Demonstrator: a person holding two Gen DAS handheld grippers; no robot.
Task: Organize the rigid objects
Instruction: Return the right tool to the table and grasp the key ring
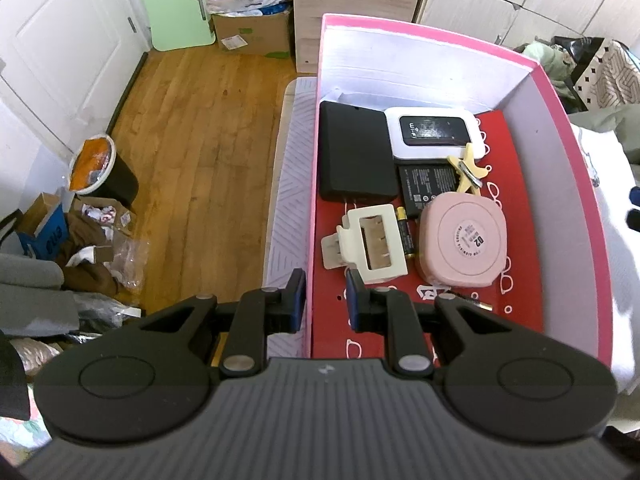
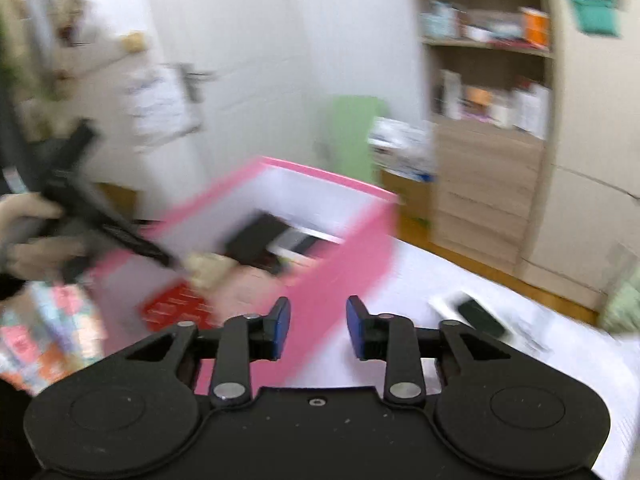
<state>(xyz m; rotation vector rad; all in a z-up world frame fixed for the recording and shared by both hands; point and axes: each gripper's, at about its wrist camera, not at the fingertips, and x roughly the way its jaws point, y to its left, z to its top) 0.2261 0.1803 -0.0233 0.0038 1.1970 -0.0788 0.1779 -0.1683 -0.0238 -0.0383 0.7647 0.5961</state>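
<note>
Across the white surface sits the pink box (image 1: 560, 92), and nearly all the rigid objects already lie on its red floor: a black case (image 1: 354, 152), a white router (image 1: 434, 130), a cream hair clip (image 1: 374, 244) and a round pink case (image 1: 464, 242), touching one another. One item is outside it, a small white-and-black device (image 2: 472, 312) on the surface to the right of the box, seen only through blur. The left gripper (image 1: 323, 300) straddles the box's near left wall with its jaws narrowly parted; whether the pads actually pinch that wall cannot be told. The right gripper (image 2: 318, 326) hangs over the box's right wall, jaws apart and empty. The step in hand looks like fetching the stray device (the last one out, it seems). Doing it well means approaching it squarely, closing on its narrow sides, and keeping the left hand steadying the box.
</note>
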